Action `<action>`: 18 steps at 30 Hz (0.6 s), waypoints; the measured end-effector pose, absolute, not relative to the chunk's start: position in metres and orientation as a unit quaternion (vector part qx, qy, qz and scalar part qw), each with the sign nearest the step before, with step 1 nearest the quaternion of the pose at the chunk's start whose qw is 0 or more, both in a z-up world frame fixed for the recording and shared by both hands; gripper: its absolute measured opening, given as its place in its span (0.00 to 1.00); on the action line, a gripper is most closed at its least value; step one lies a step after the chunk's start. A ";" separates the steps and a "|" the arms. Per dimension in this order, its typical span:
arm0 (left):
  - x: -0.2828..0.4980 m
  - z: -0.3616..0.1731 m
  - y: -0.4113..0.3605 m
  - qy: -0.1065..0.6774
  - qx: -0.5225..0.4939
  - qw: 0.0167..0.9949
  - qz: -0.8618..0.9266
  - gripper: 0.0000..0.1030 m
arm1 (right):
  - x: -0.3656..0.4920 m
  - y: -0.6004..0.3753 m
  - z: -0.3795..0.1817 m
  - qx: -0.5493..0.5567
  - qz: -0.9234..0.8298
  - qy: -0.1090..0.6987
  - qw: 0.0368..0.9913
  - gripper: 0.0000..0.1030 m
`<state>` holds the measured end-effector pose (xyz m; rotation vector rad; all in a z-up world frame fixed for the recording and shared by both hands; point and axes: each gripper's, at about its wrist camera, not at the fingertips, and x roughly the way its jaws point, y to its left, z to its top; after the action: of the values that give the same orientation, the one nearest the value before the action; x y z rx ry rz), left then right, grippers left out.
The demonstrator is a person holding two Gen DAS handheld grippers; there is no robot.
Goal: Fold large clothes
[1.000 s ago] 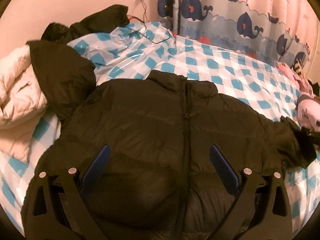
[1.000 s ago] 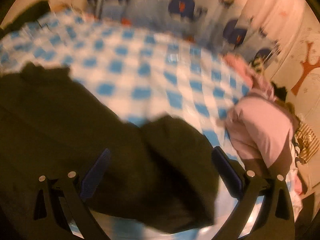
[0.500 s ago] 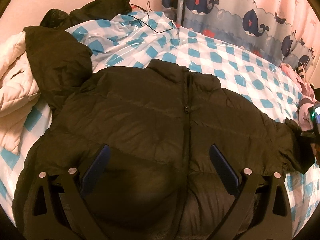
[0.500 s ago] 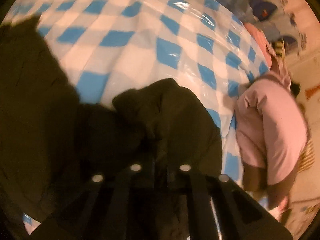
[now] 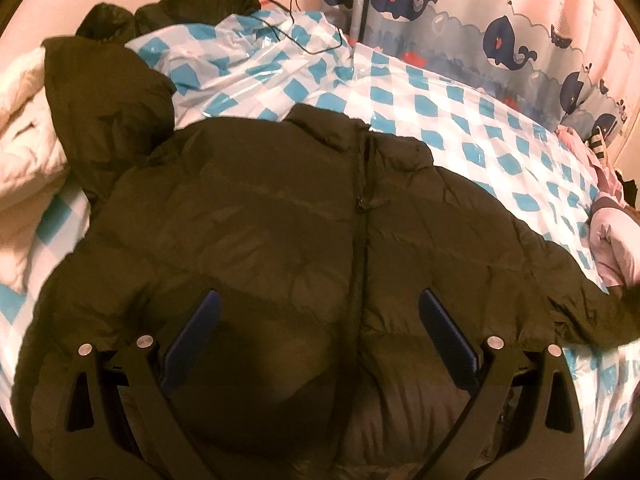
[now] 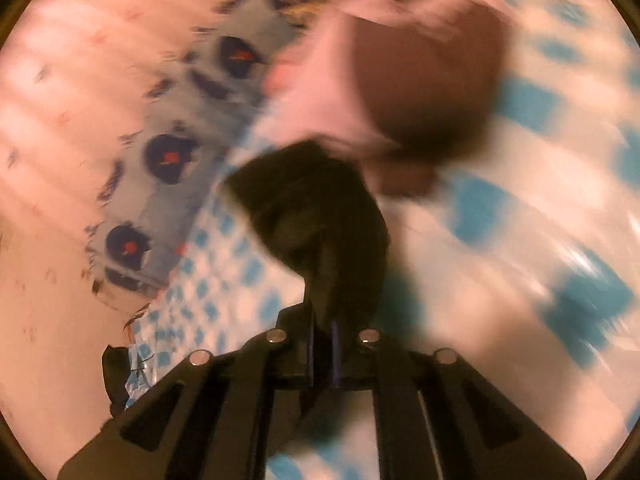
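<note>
Left wrist view: a dark puffer jacket point(image 5: 280, 240) is seen spread front-up across a bed covered by a blue-and-white checked sheet point(image 5: 460, 120), its zipper point(image 5: 362, 240) running down the middle and its collar lying toward the far side. The left gripper point(image 5: 318, 340) is held over the lower front of the jacket with its jaws wide apart, the blue pads point(image 5: 192, 336) standing on either side of the zipper with nothing between them. A second dark garment point(image 5: 104, 104) is draped against a cream quilted one point(image 5: 24, 132) at the left edge, and another dark heap point(image 5: 200, 4) is bunched near the wall. A whale-printed curtain point(image 5: 500, 32) hangs beyond the bed, and pink clothing point(image 5: 612, 240) is piled at the right. One sleeve of the jacket is stretched out toward that pile, its end blurred. In the right wrist view, which is strongly smeared by motion, the right gripper point(image 6: 324, 344) is seen with its jaws drawn nearly together on a fold of the jacket's dark fabric point(image 6: 320, 216), which is raised above the checked sheet point(image 6: 540, 208). The curtain point(image 6: 168, 160) and the pink clothing point(image 6: 320, 80) are seen tilted behind it.
</note>
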<state>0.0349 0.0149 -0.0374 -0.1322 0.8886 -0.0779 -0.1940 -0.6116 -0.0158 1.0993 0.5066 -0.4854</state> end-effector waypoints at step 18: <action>0.043 -0.052 0.015 0.451 -0.074 0.889 -0.039 0.92 | -0.200 -0.633 -0.052 0.550 -0.208 0.212 0.781 0.05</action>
<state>0.0428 0.0154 -0.0517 -0.1537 0.9360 -0.0810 -0.2005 -0.6332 -0.0518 1.1872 0.4588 -0.4490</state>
